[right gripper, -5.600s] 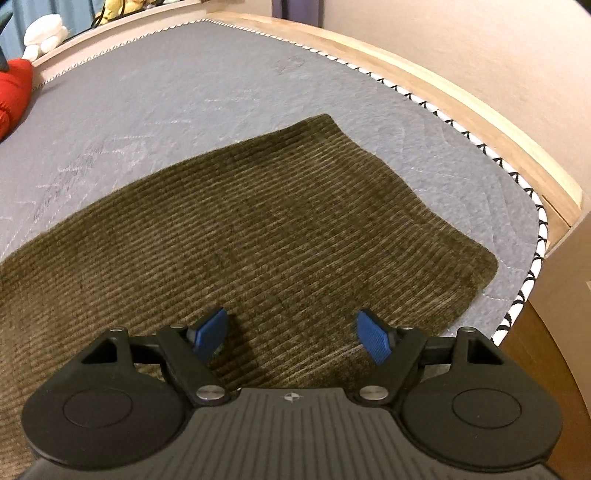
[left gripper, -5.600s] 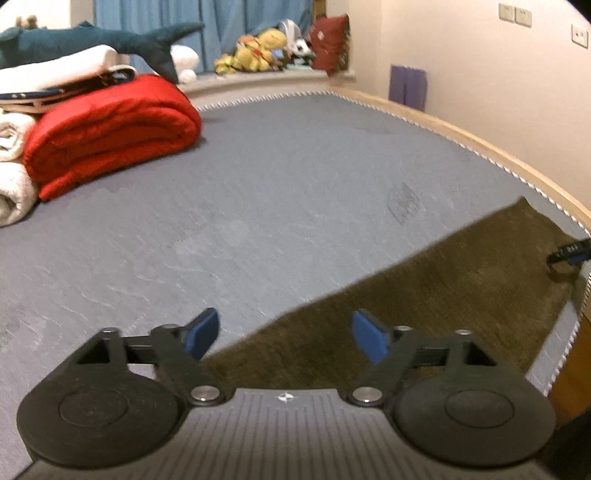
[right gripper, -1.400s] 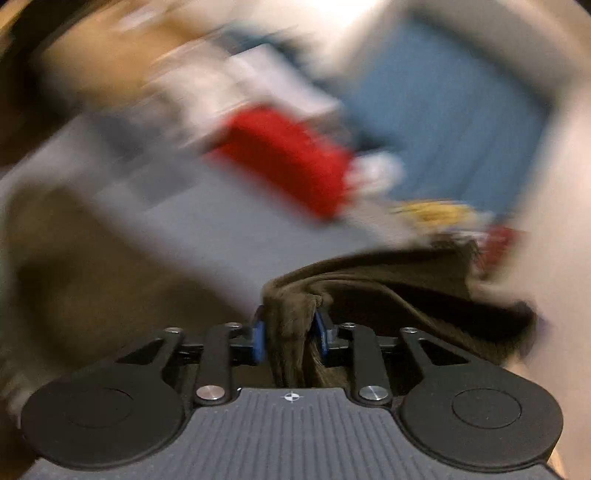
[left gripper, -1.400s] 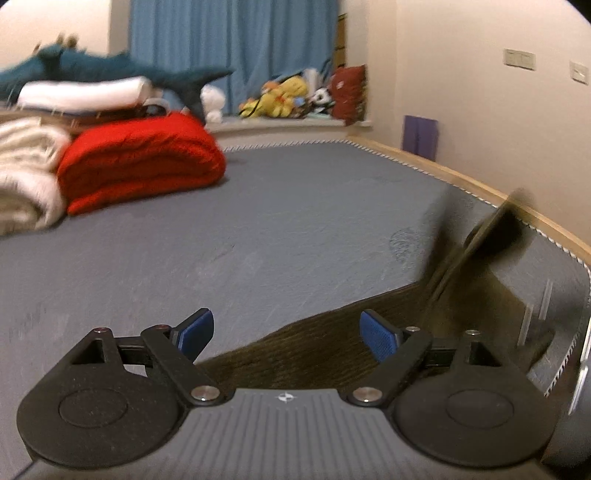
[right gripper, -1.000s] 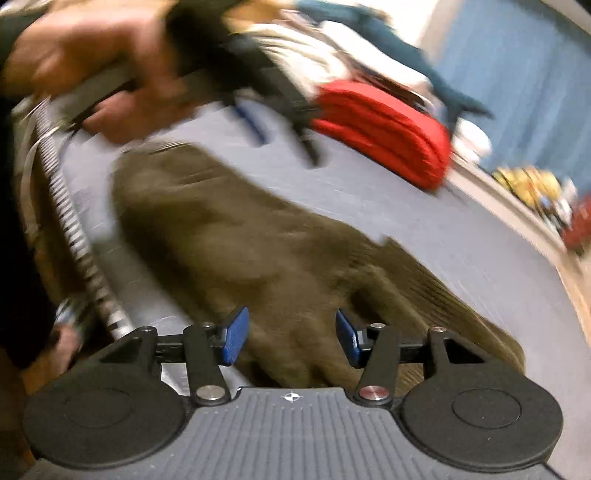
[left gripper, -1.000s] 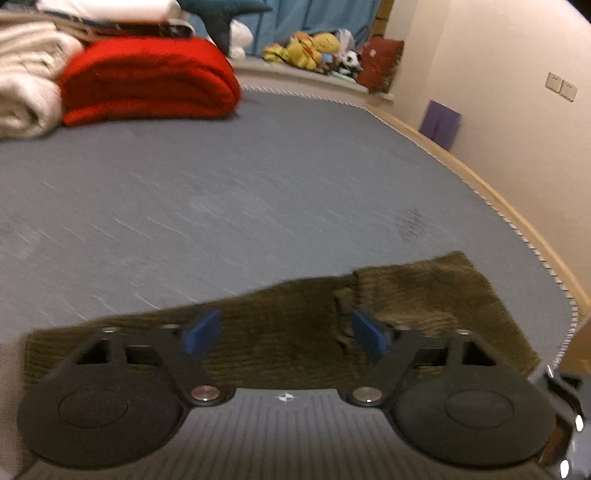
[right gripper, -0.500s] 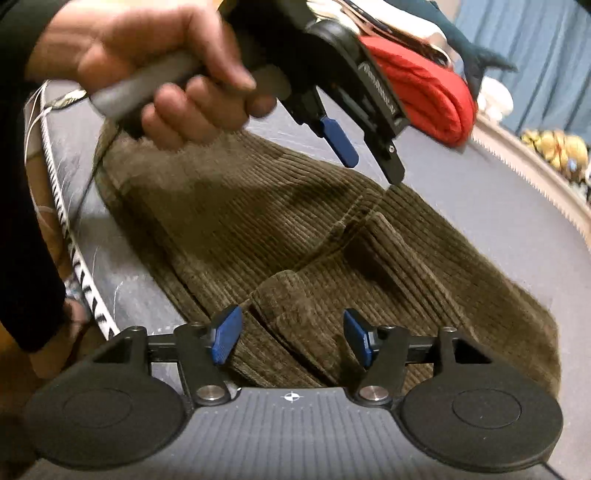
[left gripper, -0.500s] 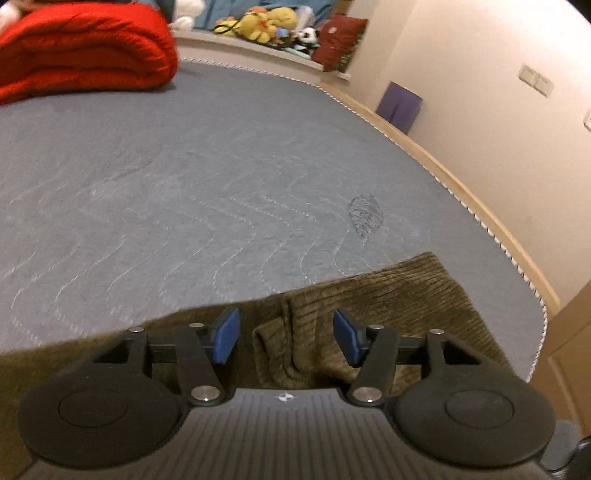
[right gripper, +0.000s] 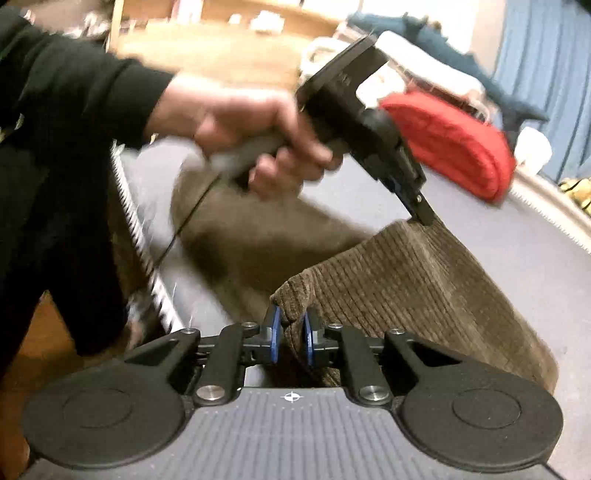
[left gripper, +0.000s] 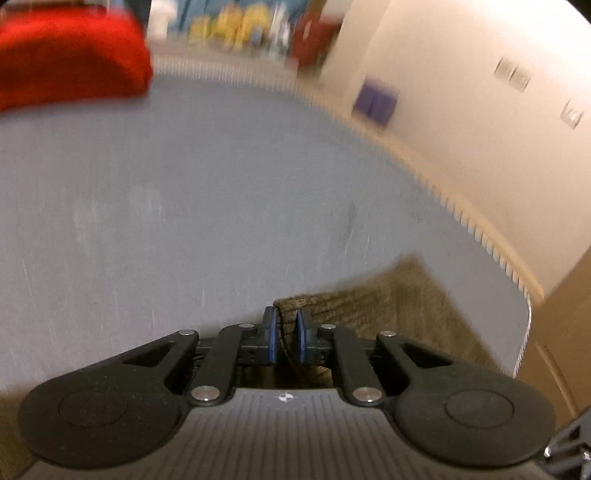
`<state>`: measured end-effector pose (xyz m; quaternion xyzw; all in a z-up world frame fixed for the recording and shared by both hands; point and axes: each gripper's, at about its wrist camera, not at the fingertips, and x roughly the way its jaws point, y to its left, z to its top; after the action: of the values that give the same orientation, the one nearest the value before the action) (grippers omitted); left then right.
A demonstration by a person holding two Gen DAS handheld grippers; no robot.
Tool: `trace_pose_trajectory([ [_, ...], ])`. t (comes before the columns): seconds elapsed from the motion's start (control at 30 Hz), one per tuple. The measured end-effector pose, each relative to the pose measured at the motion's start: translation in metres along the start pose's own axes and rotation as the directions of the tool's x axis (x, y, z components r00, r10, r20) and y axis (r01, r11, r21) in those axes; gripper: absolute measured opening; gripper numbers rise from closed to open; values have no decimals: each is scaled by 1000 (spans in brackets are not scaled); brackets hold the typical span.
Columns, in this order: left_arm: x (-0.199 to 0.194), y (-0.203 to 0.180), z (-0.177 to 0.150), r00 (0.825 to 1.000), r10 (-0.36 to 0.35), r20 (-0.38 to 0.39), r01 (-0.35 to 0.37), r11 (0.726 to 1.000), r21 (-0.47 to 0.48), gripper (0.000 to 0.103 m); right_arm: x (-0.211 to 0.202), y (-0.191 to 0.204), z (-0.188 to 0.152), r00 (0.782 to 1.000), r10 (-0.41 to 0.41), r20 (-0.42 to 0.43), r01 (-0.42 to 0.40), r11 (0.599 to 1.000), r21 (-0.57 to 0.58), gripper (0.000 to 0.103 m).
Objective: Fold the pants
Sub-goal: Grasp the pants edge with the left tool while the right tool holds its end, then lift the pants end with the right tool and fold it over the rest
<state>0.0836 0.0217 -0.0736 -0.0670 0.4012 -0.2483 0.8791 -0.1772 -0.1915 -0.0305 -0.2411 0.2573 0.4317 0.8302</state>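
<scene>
The brown corduroy pants lie on the grey mattress, with one folded edge lifted off it. My right gripper has its jaws closing, and the blue pads pinch a corner of that edge. In the right wrist view a hand holds my left gripper, whose tips grip the other corner of the lifted edge. In the left wrist view my left gripper has its jaws closing, with a fold of the pants between the pads. The cloth hangs taut between both grippers.
A rolled red blanket lies at the far side of the mattress, with white towels and plush toys behind it. The wooden bed frame and a wall run along the right. A dark sleeve fills the left of the right wrist view.
Both grippers went from open over the pants to shut on its folded edge. The edge has risen off the mattress between them.
</scene>
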Motion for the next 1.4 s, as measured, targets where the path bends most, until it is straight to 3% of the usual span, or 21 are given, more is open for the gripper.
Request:
trace_pose_trajectory([
  [0.03, 6, 5, -4, 999, 22, -27, -23, 1000, -15, 13, 7, 3, -5, 999, -15, -40, 14, 1000, -25, 16],
  [0.1, 12, 17, -9, 999, 20, -45, -24, 996, -82, 26, 18, 9, -11, 996, -55, -73, 49, 996, -77, 19],
  [0.23, 20, 32, -10, 994, -85, -62, 71, 975, -209, 67, 25, 14, -8, 994, -94, -51, 89, 992, -91, 65],
  [0.27, 23, 32, -11, 992, -105, -71, 87, 972, -217, 75, 29, 16, -8, 994, -96, -48, 90, 991, -103, 67],
  [0.5, 40, 6, -20, 997, -22, -70, 16, 996, -83, 75, 53, 31, -12, 987, -118, -107, 98, 980, -175, 61],
  [0.53, 39, 2, -20, 998, 1, -63, -4, 999, -48, 50, 54, 33, -14, 985, -133, -113, 110, 975, -191, 53],
  [0.57, 39, -4, -18, 998, 27, -57, -28, 1000, -11, 35, 55, 35, -15, 982, -153, -110, 127, 969, -212, 46],
  [0.6, 35, -7, -15, 999, 26, -43, -26, 1000, 7, 31, 53, 35, -14, 980, -171, -102, 145, 964, -224, 32],
  [0.67, 15, -18, -4, 999, 9, 36, -12, 997, 81, 24, 44, 30, -6, 983, -169, -73, 152, 969, -196, 22],
  [0.73, -8, -19, 4, 994, 8, 109, -20, 994, 108, 24, 29, 27, 6, 983, -183, -11, 178, 969, -170, 21],
  [0.8, -17, -9, 9, 993, 28, 114, -37, 996, 76, 24, 16, 28, 17, 979, -193, 62, 200, 971, -131, 21],
  [0.87, -3, 5, 3, 997, 77, 15, -78, 996, 48, 27, 16, 32, 24, 980, -181, 79, 189, 976, -110, 19],
  [0.93, 13, 18, -7, 989, 117, -92, -118, 993, 4, 35, 26, 39, 21, 993, -114, 8, 114, 983, -143, 19],
  [0.97, 12, 22, -11, 989, 118, -85, -121, 992, -28, 37, 30, 44, 17, 995, -98, -26, 92, 980, -175, 18],
  [1.03, 0, 12, -9, 988, 155, -28, -154, 988, 8, 49, 28, 45, 13, 994, -95, -52, 84, 981, -177, 24],
  [1.1, -17, -7, -8, 973, 219, 79, -226, 969, 96, 56, 13, 30, 15, 996, -91, -19, 89, 994, -58, 35],
  [1.17, -31, -23, -9, 962, 217, 165, -243, 958, 155, 56, -6, 9, 16, 993, -113, 29, 110, 989, 103, 45],
  [1.27, -39, -36, -14, 979, 113, 172, -143, 974, 174, 55, -29, -31, 4, 967, -251, 34, 222, 905, 362, 46],
  [1.33, -37, -45, -23, 988, 49, 148, -82, 971, 226, 54, -39, -56, -12, 924, -382, -34, 343, 783, 519, 51],
  [1.4, -26, -56, -33, 996, -12, 89, -15, 957, 291, 49, -46, -77, -34, 857, -493, -152, 471, 627, 621, 57],
])
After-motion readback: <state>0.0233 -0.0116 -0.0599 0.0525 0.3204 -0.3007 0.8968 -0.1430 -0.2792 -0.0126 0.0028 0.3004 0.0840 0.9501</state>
